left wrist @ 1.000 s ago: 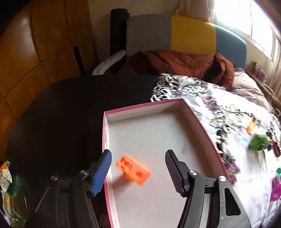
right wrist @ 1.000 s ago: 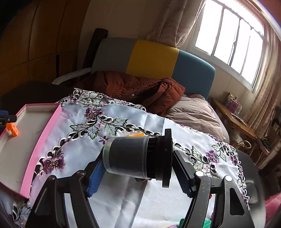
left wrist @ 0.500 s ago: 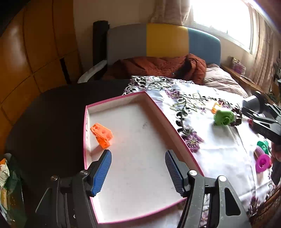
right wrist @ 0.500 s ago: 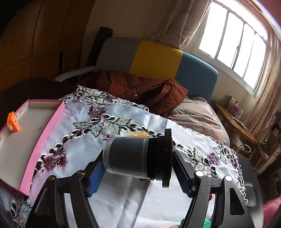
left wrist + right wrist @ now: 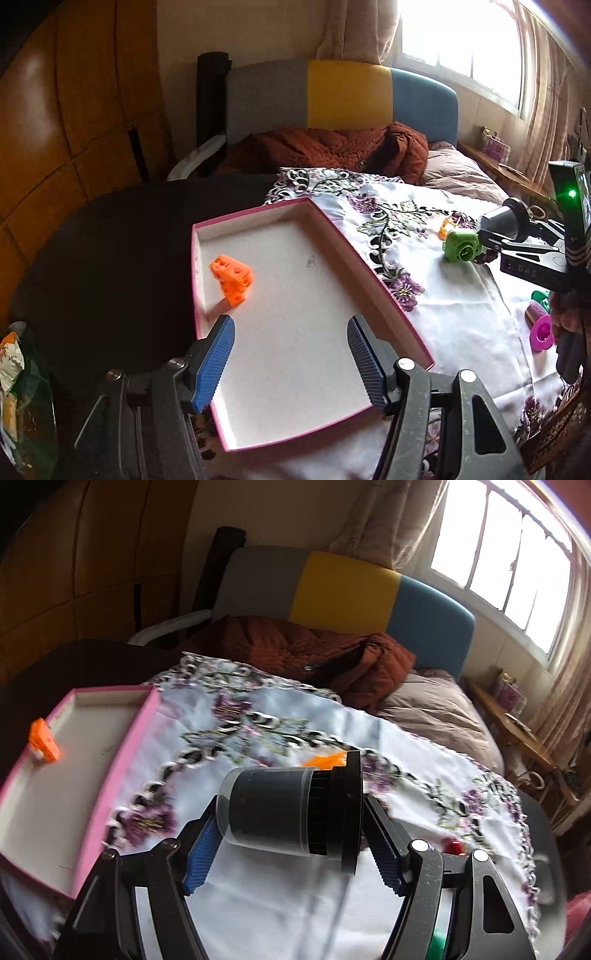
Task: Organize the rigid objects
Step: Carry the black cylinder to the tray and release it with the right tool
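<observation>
Between the right gripper's clamped pads, a dark grey plastic cylinder with a black flanged cap could slip sideways; the left gripper gapes empty over the pink-rimmed white tray.

Orange holed block in pink-rimmed tray, near its left wall; dark cylinder sideways off the cloth.
</observation>
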`<state>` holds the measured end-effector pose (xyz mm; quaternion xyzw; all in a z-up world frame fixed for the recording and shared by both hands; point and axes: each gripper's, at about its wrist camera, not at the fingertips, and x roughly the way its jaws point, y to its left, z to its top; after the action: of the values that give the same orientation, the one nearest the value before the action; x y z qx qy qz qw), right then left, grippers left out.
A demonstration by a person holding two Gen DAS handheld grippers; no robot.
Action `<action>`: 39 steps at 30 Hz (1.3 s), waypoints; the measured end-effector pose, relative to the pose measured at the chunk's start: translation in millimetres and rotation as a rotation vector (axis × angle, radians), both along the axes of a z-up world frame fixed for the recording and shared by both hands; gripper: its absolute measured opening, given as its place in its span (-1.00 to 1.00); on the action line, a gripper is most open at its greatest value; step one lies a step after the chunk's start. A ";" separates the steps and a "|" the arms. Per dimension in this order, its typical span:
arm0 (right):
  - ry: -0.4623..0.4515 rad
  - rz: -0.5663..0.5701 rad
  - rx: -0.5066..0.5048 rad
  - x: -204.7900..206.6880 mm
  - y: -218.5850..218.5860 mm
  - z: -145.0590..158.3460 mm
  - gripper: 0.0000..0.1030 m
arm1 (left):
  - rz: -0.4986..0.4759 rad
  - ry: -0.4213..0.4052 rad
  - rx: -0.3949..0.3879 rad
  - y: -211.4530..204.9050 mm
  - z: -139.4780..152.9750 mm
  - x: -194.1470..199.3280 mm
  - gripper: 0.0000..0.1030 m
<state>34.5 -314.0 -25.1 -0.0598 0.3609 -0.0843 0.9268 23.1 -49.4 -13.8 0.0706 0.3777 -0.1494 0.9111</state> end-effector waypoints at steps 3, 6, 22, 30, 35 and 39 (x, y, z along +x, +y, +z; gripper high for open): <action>0.005 0.045 0.045 10.1 27.1 6.1 0.41 | 0.032 0.003 -0.002 12.7 0.1 -0.6 0.25; 0.004 0.104 0.082 22.8 59.4 13.3 0.41 | 0.086 0.010 -0.018 31.9 0.4 0.6 0.25; 0.306 0.423 0.274 87.3 226.2 -35.9 0.41 | 0.237 0.041 -0.066 101.5 -15.1 3.4 0.25; 0.313 0.332 0.272 131.4 238.9 -51.3 0.42 | 0.233 0.029 -0.048 103.0 -15.3 4.8 0.25; 0.298 0.331 0.279 124.2 232.8 -48.3 0.43 | 0.242 0.027 -0.047 102.8 -13.4 6.8 0.25; 0.289 0.327 0.288 119.9 226.7 -48.9 0.47 | 0.243 0.012 -0.041 101.4 -8.8 3.9 0.25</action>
<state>154.4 -87.3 -74.0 0.0039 0.4834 0.1285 0.8659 27.1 52.0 -22.6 0.0048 0.3858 -0.0459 0.9214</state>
